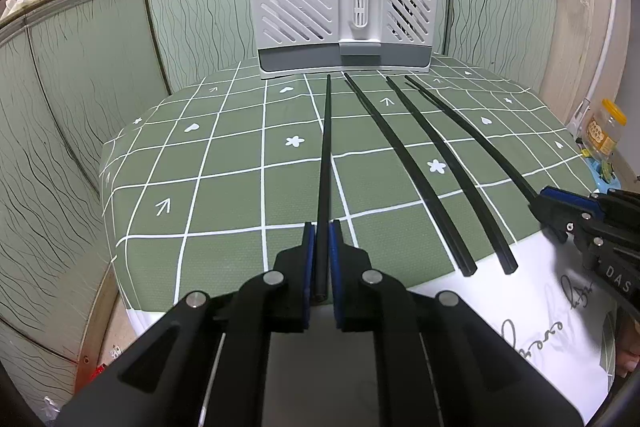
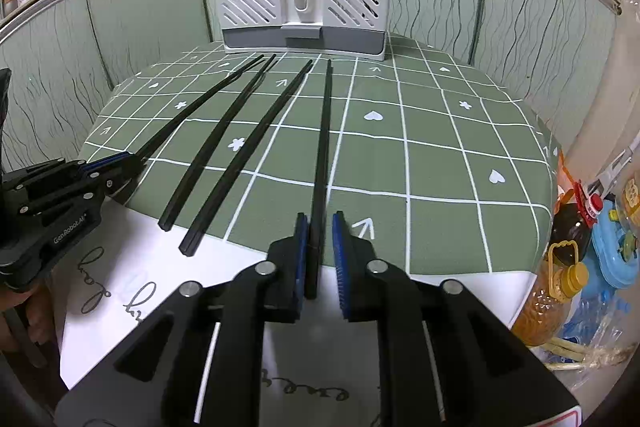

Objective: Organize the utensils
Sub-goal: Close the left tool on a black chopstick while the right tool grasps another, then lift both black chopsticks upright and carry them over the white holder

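Four black chopsticks lie on the green checked tabletop [image 1: 240,163], pointing at the white utensil holder [image 1: 344,11]. The left gripper [image 1: 320,227] has its fingers clamped on the leftmost chopstick [image 1: 326,155]. The right gripper [image 2: 320,219] straddles the rightmost chopstick [image 2: 324,131], fingers slightly apart. Two loose chopsticks [image 1: 404,155] lie between, with bottles [image 2: 560,267] crowding the right edge.

Four black chopsticks [image 1: 326,155] on tablecloth; one white utensil holder [image 1: 340,11]; two grippers [image 1: 320,239].

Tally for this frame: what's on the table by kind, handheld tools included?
black chopsticks: 4
utensil holder: 1
tools (left tool, right tool): 2
Total: 7
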The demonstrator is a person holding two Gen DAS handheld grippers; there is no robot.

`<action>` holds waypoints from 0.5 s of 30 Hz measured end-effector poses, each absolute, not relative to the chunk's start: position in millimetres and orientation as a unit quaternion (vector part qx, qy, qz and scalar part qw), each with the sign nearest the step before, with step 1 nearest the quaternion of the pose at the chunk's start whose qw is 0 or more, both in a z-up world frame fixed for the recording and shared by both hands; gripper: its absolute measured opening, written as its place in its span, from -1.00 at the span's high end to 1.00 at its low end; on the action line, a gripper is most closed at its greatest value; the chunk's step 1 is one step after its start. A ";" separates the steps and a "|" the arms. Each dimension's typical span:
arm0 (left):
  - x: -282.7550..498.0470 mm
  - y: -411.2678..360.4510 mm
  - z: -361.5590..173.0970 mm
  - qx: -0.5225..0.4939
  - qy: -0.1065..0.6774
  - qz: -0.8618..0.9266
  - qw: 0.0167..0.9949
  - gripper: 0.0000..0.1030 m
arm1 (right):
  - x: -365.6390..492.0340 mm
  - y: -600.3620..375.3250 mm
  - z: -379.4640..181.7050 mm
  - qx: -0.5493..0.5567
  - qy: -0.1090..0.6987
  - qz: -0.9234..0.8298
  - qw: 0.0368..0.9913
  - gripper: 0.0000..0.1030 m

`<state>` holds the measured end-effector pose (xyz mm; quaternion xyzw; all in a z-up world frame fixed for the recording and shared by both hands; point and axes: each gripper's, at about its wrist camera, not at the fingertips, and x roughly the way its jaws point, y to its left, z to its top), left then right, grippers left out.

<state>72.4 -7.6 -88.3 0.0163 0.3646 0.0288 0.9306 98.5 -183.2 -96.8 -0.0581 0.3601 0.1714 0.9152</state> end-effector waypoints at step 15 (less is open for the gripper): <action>61.8 -1.7 -74.0 -0.012 0.355 0.013 0.935 0.88 | 92.3 -199.7 -79.8 -0.039 0.351 0.170 0.920 0.88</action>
